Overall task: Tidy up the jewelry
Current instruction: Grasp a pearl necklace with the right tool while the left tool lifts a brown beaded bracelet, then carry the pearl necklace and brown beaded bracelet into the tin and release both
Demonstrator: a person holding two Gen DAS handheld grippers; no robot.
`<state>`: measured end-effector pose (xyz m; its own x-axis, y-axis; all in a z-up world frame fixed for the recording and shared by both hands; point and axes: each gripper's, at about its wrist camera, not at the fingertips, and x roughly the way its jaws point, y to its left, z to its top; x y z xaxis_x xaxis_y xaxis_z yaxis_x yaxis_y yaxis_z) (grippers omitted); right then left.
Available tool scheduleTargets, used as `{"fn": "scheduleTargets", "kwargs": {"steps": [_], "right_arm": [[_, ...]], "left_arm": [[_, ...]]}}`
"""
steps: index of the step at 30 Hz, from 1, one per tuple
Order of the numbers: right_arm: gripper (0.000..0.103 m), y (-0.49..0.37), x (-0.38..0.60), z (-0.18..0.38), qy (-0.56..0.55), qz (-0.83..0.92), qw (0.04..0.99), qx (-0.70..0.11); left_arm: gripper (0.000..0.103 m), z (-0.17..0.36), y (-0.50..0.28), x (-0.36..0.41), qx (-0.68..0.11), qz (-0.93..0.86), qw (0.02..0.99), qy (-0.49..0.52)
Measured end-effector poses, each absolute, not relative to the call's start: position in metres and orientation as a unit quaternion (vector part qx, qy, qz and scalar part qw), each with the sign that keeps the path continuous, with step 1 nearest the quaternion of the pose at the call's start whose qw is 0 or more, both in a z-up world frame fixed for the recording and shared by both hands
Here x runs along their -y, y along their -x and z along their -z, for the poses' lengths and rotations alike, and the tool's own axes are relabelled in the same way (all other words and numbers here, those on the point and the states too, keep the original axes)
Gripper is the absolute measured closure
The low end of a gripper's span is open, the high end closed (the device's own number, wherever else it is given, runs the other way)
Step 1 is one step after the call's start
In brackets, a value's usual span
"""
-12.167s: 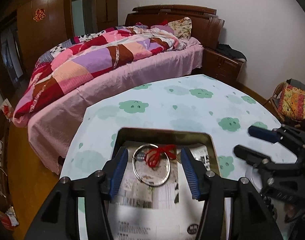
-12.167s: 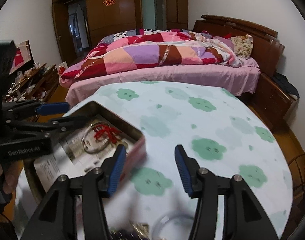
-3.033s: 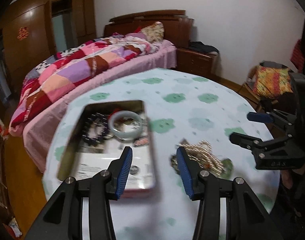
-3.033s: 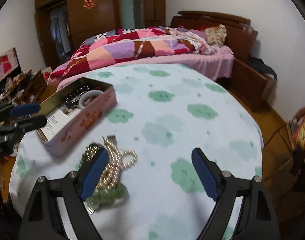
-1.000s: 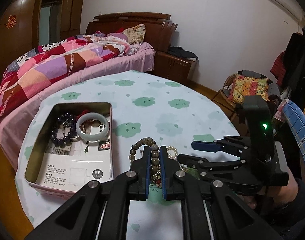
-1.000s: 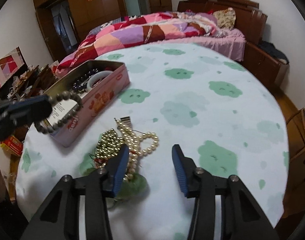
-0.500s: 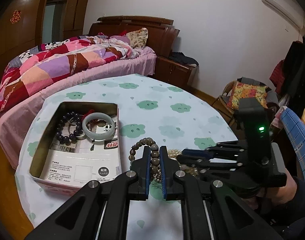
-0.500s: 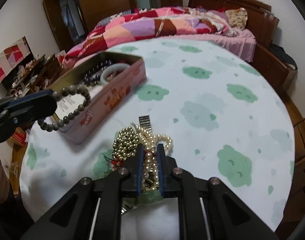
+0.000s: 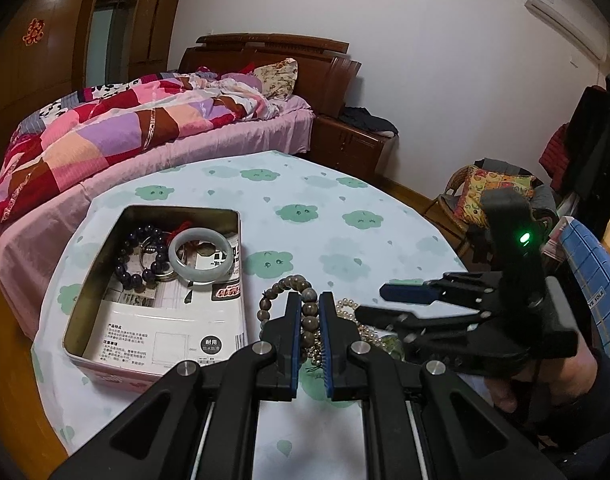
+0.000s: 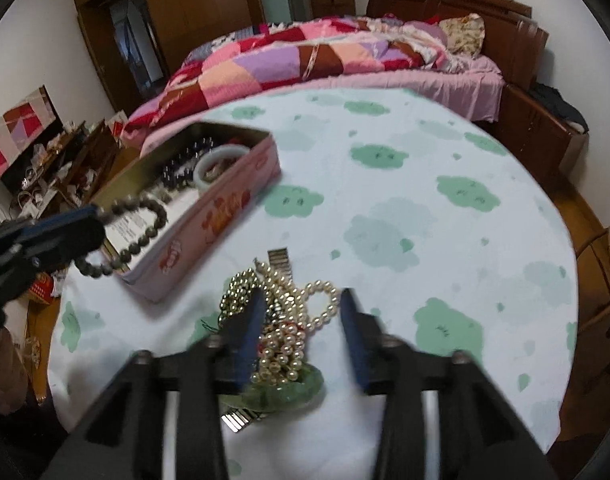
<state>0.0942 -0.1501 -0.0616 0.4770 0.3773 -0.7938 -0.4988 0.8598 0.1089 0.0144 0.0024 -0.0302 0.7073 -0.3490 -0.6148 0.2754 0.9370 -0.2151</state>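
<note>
My left gripper (image 9: pixel 307 308) is shut on a brown wooden bead bracelet (image 9: pixel 283 290) and holds it above the table, right of the open tin (image 9: pixel 105 320). The tin holds a dark bead bracelet (image 9: pixel 139 256), a metal ring and a pale jade bangle (image 9: pixel 203 258). My right gripper (image 10: pixel 301 312) is open, its fingers either side of a tangled pile of pearl necklaces (image 10: pixel 295 316), gold beads (image 10: pixel 239 294) and a green bangle (image 10: pixel 285 392). The held bracelet (image 10: pixel 133 236) and the tin (image 10: pixel 209 216) also show in the right wrist view.
The round table has a cloud-print cloth (image 9: pixel 325 216). A bed with a patchwork quilt (image 9: pixel 125 132) stands behind it. A wooden nightstand (image 9: pixel 353 148) and a chair with cushions (image 9: pixel 493 192) lie to the right. A metal watch band (image 10: pixel 279 258) lies by the pile.
My right gripper was shut over the pearl pile half a second ago and has opened around it. My left gripper still holds the brown bracelet and has barely moved.
</note>
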Motion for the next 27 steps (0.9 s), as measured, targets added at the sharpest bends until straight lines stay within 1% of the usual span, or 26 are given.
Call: {"fn": "scheduleTargets", "kwargs": {"steps": [3, 4, 5, 6, 7, 21, 27], "right_arm": [[0.058, -0.1, 0.143, 0.078, 0.084, -0.253, 0.843, -0.468], [0.063, -0.102, 0.14, 0.085, 0.091, -0.25, 0.836, -0.48], [0.074, -0.103, 0.141, 0.09, 0.086, -0.254, 0.832, -0.485], [0.078, -0.104, 0.143, 0.091, 0.079, -0.259, 0.827, -0.492], [0.088, -0.104, 0.145, 0.089, 0.07, -0.263, 0.827, -0.491], [0.088, -0.083, 0.165, 0.028, 0.034, -0.266, 0.879, -0.395], [0.088, -0.089, 0.156, 0.017, 0.036, -0.273, 0.882, -0.381]], "left_arm": [[0.095, 0.036, -0.019, -0.003, -0.35, 0.168, 0.92, 0.055], [0.095, 0.037, -0.02, -0.002, -0.351, 0.167, 0.92, 0.055], [0.095, 0.037, -0.02, -0.002, -0.352, 0.167, 0.919, 0.054], [0.095, 0.037, -0.02, -0.002, -0.351, 0.168, 0.919, 0.054], [0.095, 0.036, -0.019, -0.002, -0.35, 0.169, 0.92, 0.054], [0.095, 0.015, -0.01, -0.004, -0.326, 0.176, 0.927, 0.052], [0.095, 0.004, -0.014, -0.014, -0.315, 0.166, 0.933, 0.047]]}}
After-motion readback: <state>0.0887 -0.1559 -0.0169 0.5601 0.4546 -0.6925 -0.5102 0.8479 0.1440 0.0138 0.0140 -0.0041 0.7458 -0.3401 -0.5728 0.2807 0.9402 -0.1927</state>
